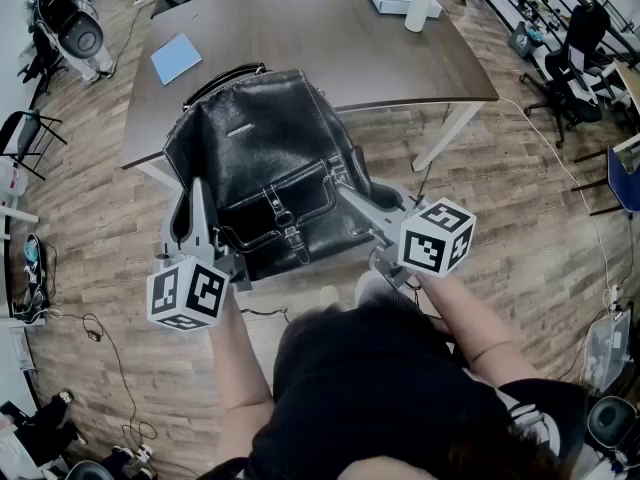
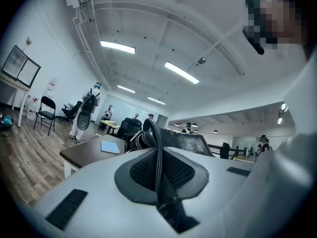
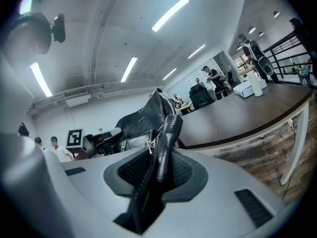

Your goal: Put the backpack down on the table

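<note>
Left gripper [image 1: 197,203]: jaws all but together, pinched on a thin black strap [image 2: 157,152] at the bag's 8 o'clock edge. Right gripper [image 1: 348,194]: jaws narrowly parted, clamped on a zipped leather fold [image 3: 166,143] at the bag's 4 o'clock edge. The black leather backpack [image 1: 262,153] hangs between them, its top overlapping the near edge of the dark table [image 1: 330,48] at 12 o'clock. A blue notebook [image 1: 176,58] lies on the tabletop at 11 o'clock.
</note>
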`<state>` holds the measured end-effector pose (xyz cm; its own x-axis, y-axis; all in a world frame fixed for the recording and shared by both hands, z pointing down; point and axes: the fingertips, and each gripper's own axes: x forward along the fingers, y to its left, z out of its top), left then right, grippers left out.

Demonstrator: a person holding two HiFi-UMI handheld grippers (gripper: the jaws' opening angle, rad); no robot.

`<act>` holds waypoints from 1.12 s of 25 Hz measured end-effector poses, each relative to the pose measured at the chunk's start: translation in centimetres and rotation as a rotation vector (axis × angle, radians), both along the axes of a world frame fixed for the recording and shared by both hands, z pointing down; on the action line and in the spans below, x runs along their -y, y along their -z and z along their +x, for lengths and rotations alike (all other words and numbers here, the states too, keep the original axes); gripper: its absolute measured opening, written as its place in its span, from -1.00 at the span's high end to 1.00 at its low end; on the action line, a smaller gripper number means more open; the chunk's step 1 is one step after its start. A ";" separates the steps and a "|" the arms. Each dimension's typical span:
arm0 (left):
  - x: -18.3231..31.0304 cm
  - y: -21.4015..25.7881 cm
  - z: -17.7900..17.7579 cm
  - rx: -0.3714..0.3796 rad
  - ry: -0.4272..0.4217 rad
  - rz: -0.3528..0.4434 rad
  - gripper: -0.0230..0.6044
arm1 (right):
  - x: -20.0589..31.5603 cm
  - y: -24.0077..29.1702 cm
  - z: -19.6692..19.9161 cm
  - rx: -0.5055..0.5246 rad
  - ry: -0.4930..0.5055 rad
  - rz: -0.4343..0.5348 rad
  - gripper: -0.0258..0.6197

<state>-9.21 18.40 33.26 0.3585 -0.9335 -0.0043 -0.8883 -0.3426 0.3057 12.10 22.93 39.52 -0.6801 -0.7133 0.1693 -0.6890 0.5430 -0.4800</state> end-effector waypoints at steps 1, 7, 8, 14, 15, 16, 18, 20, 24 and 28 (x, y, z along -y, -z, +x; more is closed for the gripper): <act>-0.1 -0.1 -0.2 -0.001 0.000 -0.001 0.76 | -0.1 -0.1 -0.2 0.004 0.001 -0.004 0.57; -0.2 -0.4 -0.8 0.003 -0.013 -0.012 0.76 | -0.3 -0.6 -0.8 0.046 0.004 -0.036 0.57; -0.2 -0.4 -0.9 0.004 -0.014 -0.014 0.76 | -0.3 -0.6 -1.0 0.049 0.005 -0.038 0.57; -0.5 -0.3 -2.5 0.009 -0.018 -0.017 0.76 | -0.5 -0.6 -2.7 0.049 0.016 -0.056 0.57; -0.5 -0.4 -2.7 0.013 -0.018 -0.017 0.76 | -0.6 -0.6 -2.8 0.049 0.017 -0.059 0.57; -0.4 -0.4 -2.8 0.018 -0.016 -0.017 0.76 | -0.6 -0.6 -3.0 0.048 0.016 -0.061 0.57; 0.1 -0.6 -3.0 0.024 -0.011 -0.018 0.76 | -0.3 -0.5 -3.2 0.046 0.014 -0.062 0.57; 0.6 -0.8 -2.9 0.017 -0.012 -0.022 0.76 | 0.1 -0.5 -3.1 0.042 0.015 -0.064 0.57; 1.6 -0.9 -2.2 0.006 -0.024 -0.027 0.76 | 1.3 -0.6 -2.4 0.040 0.016 -0.071 0.57; 3.4 -0.8 -2.1 0.025 0.002 -0.031 0.76 | 3.5 -0.8 -2.2 0.083 0.042 -0.093 0.57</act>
